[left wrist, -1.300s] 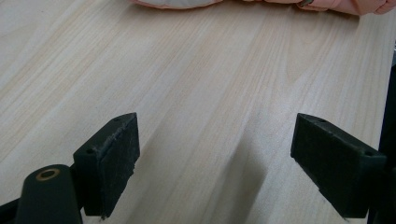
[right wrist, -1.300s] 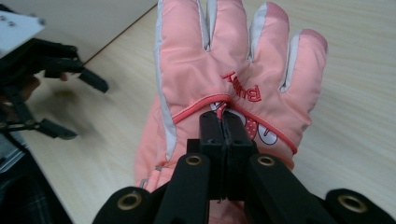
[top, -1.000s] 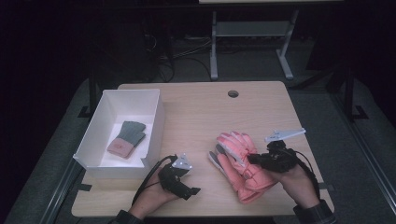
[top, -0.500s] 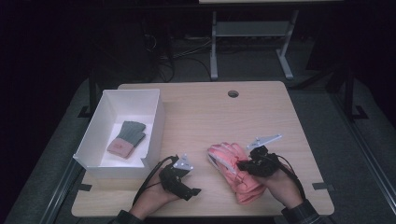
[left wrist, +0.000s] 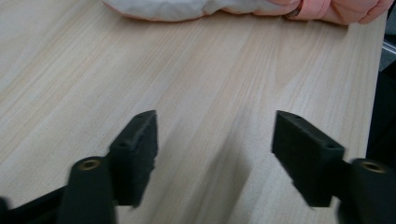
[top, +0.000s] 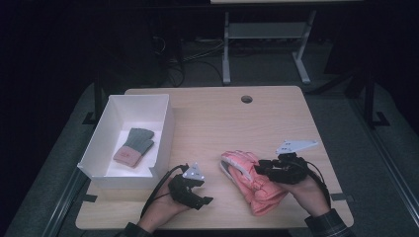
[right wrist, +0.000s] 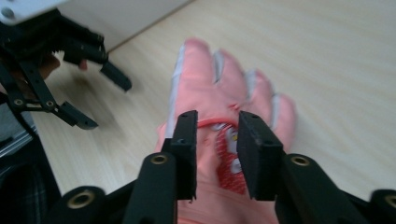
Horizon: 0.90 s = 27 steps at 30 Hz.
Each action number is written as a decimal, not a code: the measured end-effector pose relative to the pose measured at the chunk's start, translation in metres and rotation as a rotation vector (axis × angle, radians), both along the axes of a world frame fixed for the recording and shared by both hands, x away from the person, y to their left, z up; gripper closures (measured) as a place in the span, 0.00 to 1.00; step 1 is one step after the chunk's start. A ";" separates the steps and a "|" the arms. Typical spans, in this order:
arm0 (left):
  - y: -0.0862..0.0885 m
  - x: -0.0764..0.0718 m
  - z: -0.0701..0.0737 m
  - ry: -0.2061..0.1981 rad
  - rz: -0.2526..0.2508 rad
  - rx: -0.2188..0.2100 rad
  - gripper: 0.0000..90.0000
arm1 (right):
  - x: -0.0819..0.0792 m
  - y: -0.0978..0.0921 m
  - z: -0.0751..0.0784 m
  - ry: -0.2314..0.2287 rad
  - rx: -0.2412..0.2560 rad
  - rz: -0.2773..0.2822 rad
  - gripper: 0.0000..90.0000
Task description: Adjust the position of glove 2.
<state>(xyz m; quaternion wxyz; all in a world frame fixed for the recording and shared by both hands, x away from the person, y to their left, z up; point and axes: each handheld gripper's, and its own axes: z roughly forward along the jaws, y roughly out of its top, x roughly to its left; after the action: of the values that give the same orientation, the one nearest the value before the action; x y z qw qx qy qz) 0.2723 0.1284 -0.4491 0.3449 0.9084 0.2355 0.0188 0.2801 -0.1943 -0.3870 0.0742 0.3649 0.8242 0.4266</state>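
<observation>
Pink glove (top: 254, 180) lies flat on the wooden table (top: 217, 118), front right, w/ another pink glove seemingly stacked under it. Right gripper (top: 260, 169) sits on top of the glove's back; in the right gripper view its jaws are narrowed to a small gap over the red printed patch (right wrist: 226, 154), fabric between them, but whether they actually pinch it I cannot tell.

Risk: jaws may bite just the top layer, so on lifting the glove droops, slides out, or drags the lower one along. A shallow pinch on puffy padding could also slip. If carried toward the white box (top: 163, 123) at left, dangling fingers may catch its wall.

Left gripper (top: 200, 195) rests low near the front edge, between box & glove, jaws wide apart w/ bare table between them; glove edge (left wrist: 243, 7) lies just ahead, not touched. Left hand (top: 160, 210) comes in from the bottom, wrist low. Right hand (top: 309, 192) angles inward, pointing its gripper left across the glove. Box already holds a grey-pink glove (top: 133, 145).
</observation>
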 end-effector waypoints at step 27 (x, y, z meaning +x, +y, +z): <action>-0.053 0.003 0.007 0.036 -0.082 -0.033 1.00 | -0.018 -0.081 -0.043 0.011 -0.091 -0.035 1.00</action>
<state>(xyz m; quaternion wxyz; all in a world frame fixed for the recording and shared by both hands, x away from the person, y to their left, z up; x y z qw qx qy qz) 0.2753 0.0749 -0.4425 0.3559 0.9117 0.2046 -0.0153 0.2623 -0.2752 -0.4298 0.0936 0.3778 0.8366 0.3855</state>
